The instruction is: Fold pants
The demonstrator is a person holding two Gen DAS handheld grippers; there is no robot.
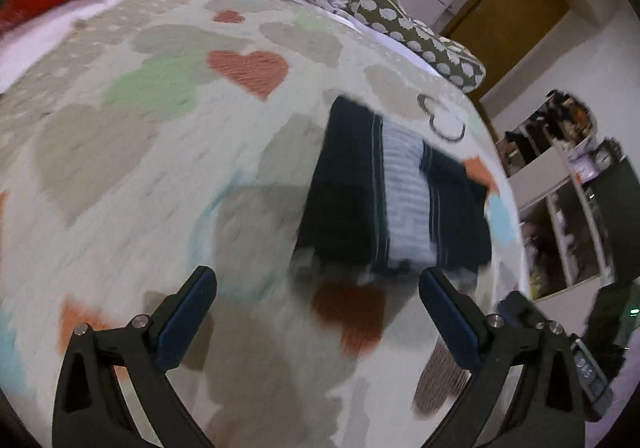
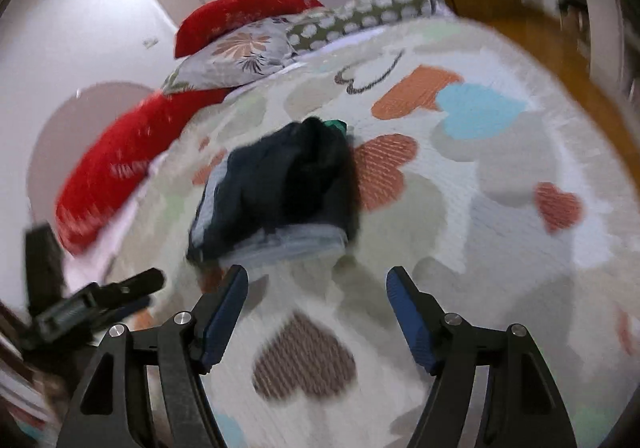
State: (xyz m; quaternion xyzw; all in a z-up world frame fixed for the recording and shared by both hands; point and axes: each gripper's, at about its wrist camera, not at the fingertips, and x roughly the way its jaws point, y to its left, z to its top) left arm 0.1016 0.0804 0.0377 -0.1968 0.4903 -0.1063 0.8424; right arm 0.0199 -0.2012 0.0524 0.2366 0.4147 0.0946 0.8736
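The pants [image 1: 396, 200] are dark navy with a pale striped side band, folded into a compact bundle on the heart-print bedspread [image 1: 160, 168]. In the right wrist view the bundle [image 2: 280, 188] lies just beyond my fingers. My left gripper [image 1: 318, 302] is open and empty, hovering just short of the bundle's near edge. My right gripper [image 2: 316, 302] is open and empty, a short way in front of the bundle. The left gripper also shows at the lower left of the right wrist view [image 2: 100, 304]. Both views are motion-blurred.
Red pillows [image 2: 120, 168], a floral pillow [image 2: 240, 52] and a dotted pillow [image 1: 420, 36] lie at the head of the bed. A wooden door [image 1: 504, 16] and shelves [image 1: 568, 200] stand beyond the bed's right edge.
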